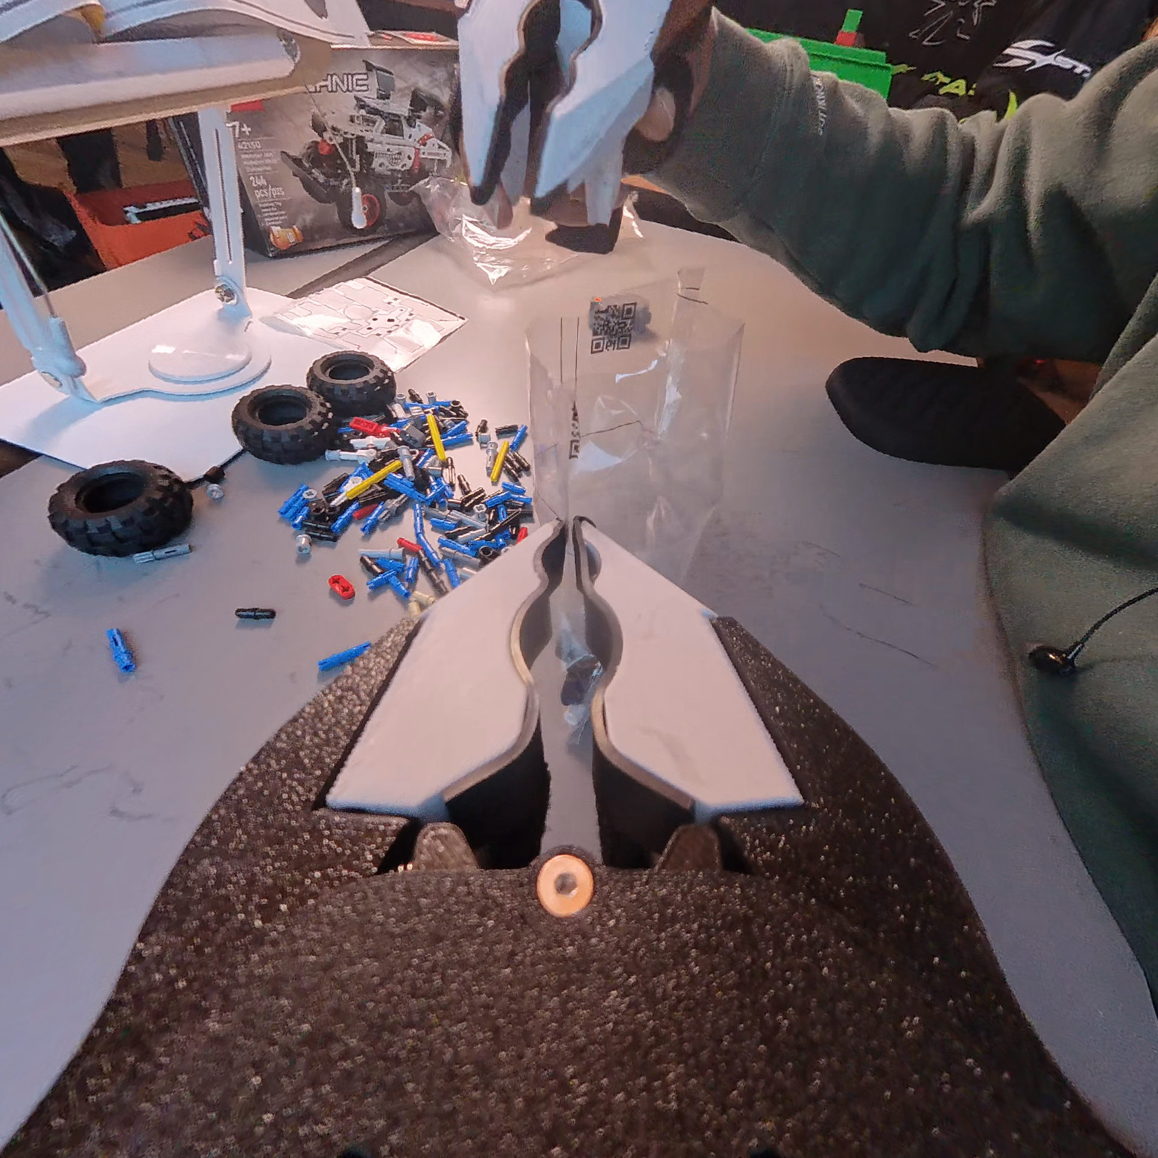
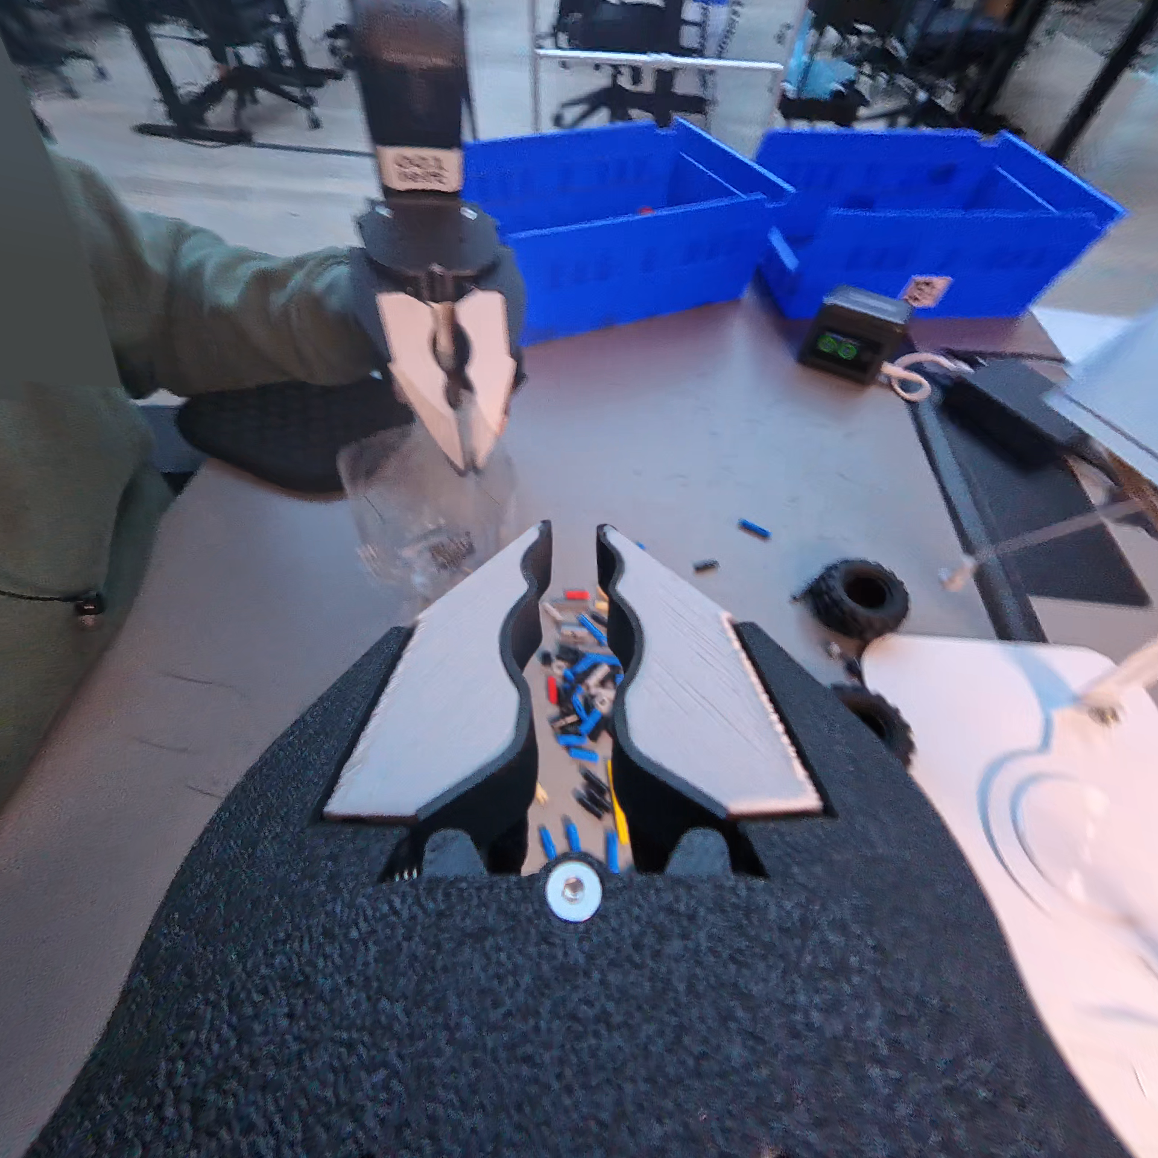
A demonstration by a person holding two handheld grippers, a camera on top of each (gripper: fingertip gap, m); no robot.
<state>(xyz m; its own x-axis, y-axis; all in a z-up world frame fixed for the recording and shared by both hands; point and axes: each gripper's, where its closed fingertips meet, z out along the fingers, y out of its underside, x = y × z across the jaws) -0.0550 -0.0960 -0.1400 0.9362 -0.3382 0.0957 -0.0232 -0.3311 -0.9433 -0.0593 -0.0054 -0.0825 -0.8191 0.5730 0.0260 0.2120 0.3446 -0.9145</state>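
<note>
The clear plastic bag (image 1: 633, 426) hangs between the fingertips of the left gripper (image 1: 569, 523), whose jaws are pressed together on one edge of it — the film runs back between the fingers, with a few small dark pieces caught in the fold. From the pinch the bag's long axis stretches forward and away from that gripper, its printed code patch at the far end; it looks nearly emptied, though the film is hard to read. In the right wrist view the same bag (image 2: 432, 501) dangles below the left gripper's tips.

The right gripper (image 2: 573, 532) holds nothing; its jaws stand a little apart, a narrow gap between the tips. It hovers above the pile of small blue, black and yellow pins (image 1: 432, 489) on the grey table (image 1: 814, 595) — the bag lies to its left, near but not touching.

Three black tyres (image 1: 282, 423) sit beside the pile, a second crumpled bag (image 1: 495, 244) and the kit box (image 1: 351, 150) beyond, two blue bins (image 2: 626, 213) farther off.
</note>
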